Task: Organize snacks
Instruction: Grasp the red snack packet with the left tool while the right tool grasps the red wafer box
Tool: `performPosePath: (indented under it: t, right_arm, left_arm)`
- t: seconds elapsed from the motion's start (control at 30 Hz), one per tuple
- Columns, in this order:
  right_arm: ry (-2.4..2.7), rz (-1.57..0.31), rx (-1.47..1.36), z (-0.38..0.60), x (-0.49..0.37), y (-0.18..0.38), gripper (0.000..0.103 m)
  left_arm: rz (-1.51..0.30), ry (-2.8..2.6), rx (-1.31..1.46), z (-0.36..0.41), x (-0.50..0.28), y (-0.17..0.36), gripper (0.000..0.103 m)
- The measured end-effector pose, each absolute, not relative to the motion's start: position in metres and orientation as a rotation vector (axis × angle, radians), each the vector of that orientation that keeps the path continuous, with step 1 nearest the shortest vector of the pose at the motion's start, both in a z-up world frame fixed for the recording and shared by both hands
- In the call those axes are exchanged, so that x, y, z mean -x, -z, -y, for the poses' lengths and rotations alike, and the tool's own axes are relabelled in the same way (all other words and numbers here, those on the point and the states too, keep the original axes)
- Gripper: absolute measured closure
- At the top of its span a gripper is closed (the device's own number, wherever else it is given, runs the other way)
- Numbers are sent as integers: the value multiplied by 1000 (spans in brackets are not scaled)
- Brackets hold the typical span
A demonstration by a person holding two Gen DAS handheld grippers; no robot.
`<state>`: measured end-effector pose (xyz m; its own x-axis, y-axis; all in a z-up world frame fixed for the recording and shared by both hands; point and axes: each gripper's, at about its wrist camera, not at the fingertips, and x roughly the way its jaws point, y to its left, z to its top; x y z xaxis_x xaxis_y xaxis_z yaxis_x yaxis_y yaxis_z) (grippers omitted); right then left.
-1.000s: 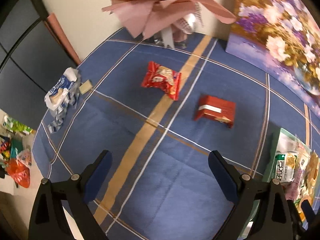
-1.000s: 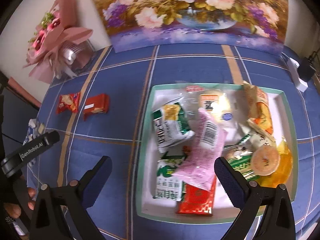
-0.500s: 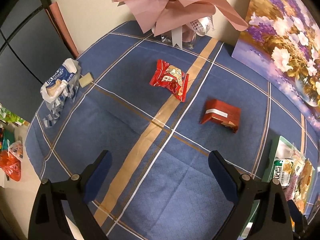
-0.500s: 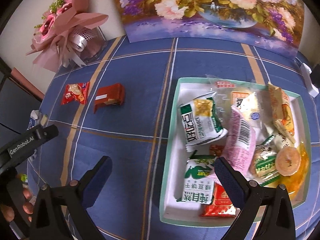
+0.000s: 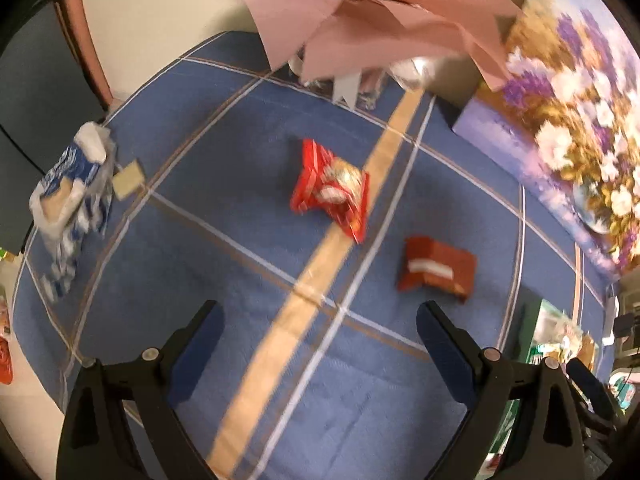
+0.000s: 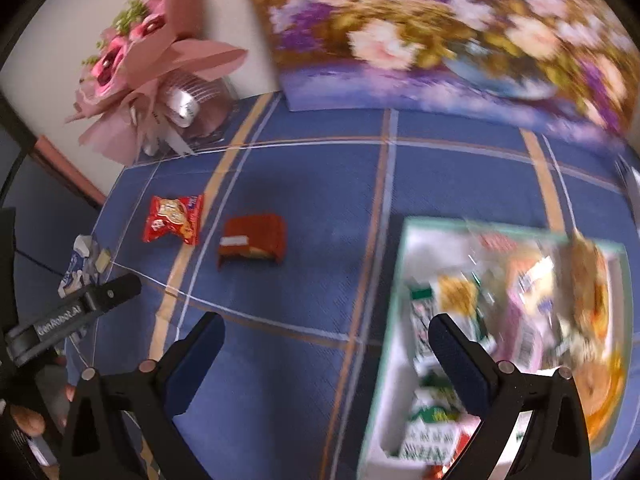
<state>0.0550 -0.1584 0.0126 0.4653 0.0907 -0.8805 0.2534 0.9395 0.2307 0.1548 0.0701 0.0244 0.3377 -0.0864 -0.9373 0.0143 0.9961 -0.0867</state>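
Note:
A red biscuit packet (image 5: 332, 192) and a dark red snack pack (image 5: 438, 268) lie on the blue checked tablecloth; both also show in the right wrist view, packet (image 6: 174, 218) and pack (image 6: 252, 244). My left gripper (image 5: 316, 344) is open and empty, a short way in front of them. My right gripper (image 6: 326, 356) is open and empty above the cloth, at the left edge of the green-rimmed white tray (image 6: 394, 320), which holds several snack packs. The tray's corner shows in the left wrist view (image 5: 536, 344).
A pink wrapped bouquet (image 6: 160, 76) stands at the back left. A flower painting (image 6: 440, 36) leans on the wall. A blue and white wrapper (image 5: 68, 200) and a small beige square (image 5: 128, 178) lie at the left edge of the table. My left gripper shows in the right wrist view (image 6: 80, 312).
Both grippers have moved left and forward, toward the two red snacks. The tray has slid to the right in both views. Nothing was picked up.

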Motion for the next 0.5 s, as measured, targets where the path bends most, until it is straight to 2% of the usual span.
performPosePath:
  t: [0.23, 0.5]
  right_arm:
    - [64, -1198, -283, 132, -121, -2, 0]
    - [43, -1342, -296, 98, -177, 43, 0]
  left_arm:
    - [-1297, 105, 134, -86, -213, -16, 6]
    - [-1377, 148, 109, -67, -258, 27, 6]
